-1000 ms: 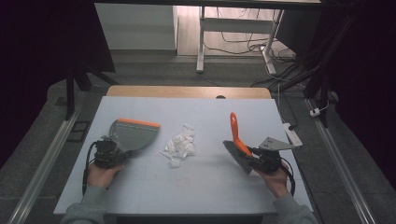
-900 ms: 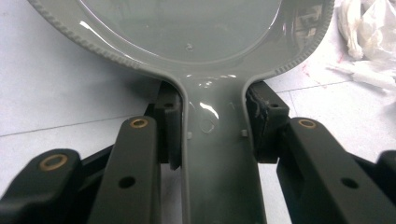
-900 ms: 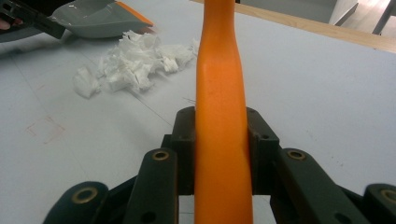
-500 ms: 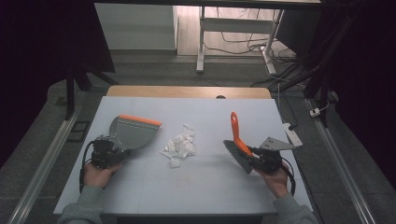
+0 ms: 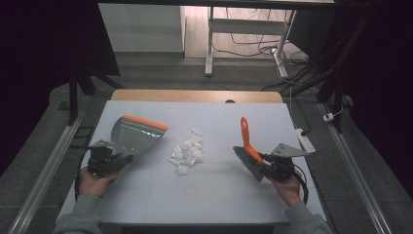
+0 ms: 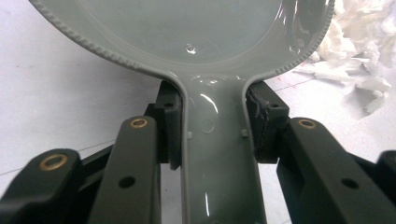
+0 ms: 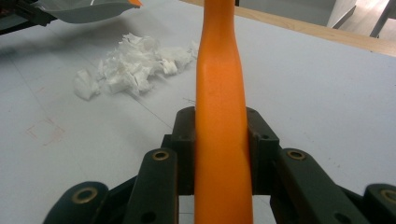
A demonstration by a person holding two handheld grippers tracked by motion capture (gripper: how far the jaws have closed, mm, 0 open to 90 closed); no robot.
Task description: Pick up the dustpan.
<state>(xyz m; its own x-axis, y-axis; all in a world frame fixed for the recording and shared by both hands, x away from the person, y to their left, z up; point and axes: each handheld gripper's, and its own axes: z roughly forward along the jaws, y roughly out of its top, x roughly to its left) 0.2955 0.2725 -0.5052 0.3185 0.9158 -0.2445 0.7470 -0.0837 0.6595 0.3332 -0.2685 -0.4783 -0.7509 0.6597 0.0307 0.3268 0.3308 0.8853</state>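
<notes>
A grey dustpan (image 5: 135, 134) with an orange lip is raised at the table's left. My left gripper (image 5: 106, 158) is shut on its handle (image 6: 214, 140), both pads pressing its sides. At the right, my right gripper (image 5: 272, 167) is shut on a hand brush (image 5: 249, 152). Its orange handle (image 7: 220, 116) points away from me and its dark bristles face left. A pile of torn white paper scraps (image 5: 187, 152) lies on the table between the two tools, seen too at the left gripper view's right edge (image 6: 359, 51) and beyond the brush handle (image 7: 133, 65).
The white table top (image 5: 204, 195) has a wooden strip (image 5: 195, 96) along its far edge. A white power strip (image 5: 303, 139) lies at the right edge. Beyond stand a desk frame (image 5: 243, 34) and floor cables. Metal rails (image 5: 46, 165) flank the table.
The left hand has drawn the dustpan slightly back and left. The right hand and brush have stayed put.
</notes>
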